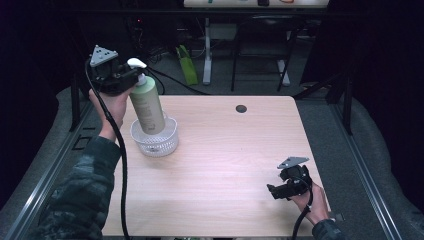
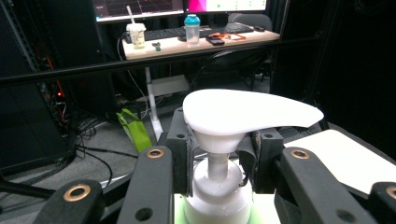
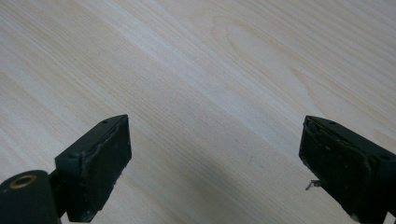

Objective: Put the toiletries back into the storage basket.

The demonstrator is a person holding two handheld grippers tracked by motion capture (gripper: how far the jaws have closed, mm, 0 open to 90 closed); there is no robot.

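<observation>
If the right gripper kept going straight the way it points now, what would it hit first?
Probably just the bare wooden table: the right gripper is open and angled down at it, with nothing between its fingers.

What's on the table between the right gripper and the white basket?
Nothing: in the high view, the stretch of table from the right gripper to the white basket is bare wood. The basket holds the green pump bottle.
</observation>
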